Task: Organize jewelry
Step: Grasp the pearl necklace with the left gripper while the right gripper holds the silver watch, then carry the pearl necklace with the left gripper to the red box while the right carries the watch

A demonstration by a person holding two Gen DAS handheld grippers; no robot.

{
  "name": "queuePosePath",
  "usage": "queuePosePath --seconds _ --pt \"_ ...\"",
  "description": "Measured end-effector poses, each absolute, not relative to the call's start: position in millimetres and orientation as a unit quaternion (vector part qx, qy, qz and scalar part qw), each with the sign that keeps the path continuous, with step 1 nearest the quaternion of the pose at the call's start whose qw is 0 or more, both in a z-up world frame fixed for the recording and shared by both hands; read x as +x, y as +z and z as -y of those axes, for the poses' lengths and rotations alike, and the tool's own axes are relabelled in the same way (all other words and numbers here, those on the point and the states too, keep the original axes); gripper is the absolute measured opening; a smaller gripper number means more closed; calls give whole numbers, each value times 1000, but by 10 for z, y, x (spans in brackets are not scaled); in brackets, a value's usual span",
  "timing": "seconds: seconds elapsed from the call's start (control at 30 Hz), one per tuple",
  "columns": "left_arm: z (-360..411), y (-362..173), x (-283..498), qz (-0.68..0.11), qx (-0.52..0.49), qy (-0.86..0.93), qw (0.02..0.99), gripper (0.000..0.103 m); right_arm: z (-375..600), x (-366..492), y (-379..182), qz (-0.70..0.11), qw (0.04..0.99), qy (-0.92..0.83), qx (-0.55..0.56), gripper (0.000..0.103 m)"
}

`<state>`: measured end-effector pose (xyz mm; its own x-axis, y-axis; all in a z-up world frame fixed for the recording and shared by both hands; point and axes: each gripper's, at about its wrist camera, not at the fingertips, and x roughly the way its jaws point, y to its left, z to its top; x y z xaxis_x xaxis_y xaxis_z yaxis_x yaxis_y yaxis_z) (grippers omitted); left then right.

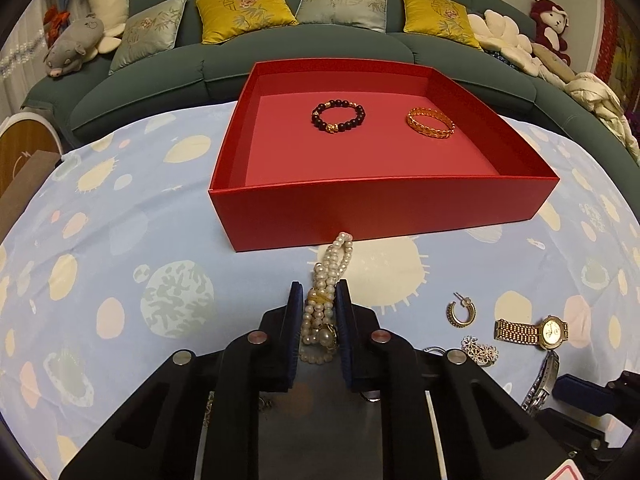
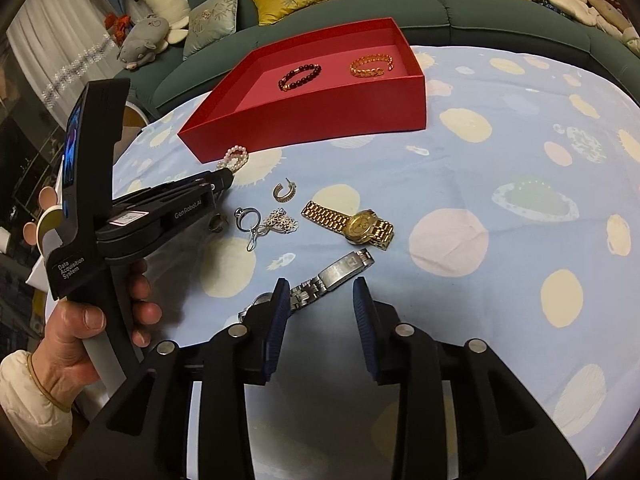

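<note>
Left gripper [image 1: 318, 294] clenched on pearl strand [image 1: 326, 280] just before red box [image 1: 376, 212], bead bracelet [image 1: 338, 116] and gold bangle [image 1: 431, 123] inside box, gold watch [image 2: 356, 224] on cloth [image 2: 500, 184], right gripper [image 2: 320, 296] released over silver watch [image 2: 320, 282]

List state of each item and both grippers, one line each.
left gripper: shut on pearl bracelet
pearl bracelet: on cloth, pinched, outside box
right gripper: open, holding nothing
red box: open, no lid
beaded bracelet: in box
gold bangle: in box
gold watch: on cloth, flat
silver watch: on cloth, by right gripper
hoop earring: on cloth
</note>
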<state>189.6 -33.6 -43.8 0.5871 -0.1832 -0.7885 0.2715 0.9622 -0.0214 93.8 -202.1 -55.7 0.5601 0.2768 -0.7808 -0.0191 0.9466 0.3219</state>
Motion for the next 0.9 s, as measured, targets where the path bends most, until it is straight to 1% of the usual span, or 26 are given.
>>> queuePosePath --seconds 0.07,0.27,0.33,0.6,0.9 --pt "320 -414 1876 -443 37 -131 886 12 1990 961 -586 -464 870 79 143 33" --pt "246 -271 1774 -444 16 -138 885 12 1923 1038 -579 -459 876 62 135 33" --pt "213 -212 1725 -441 9 -143 886 12 1885 1054 -577 -455 881 53 122 31" --pt "19 -42 1551 -441 -5 -143 886 12 1920 1062 -569 -448 884 38 126 11" --pt "-104 77 1373 -439 -12 -147 886 12 1938 941 -431 -430 892 61 127 9"
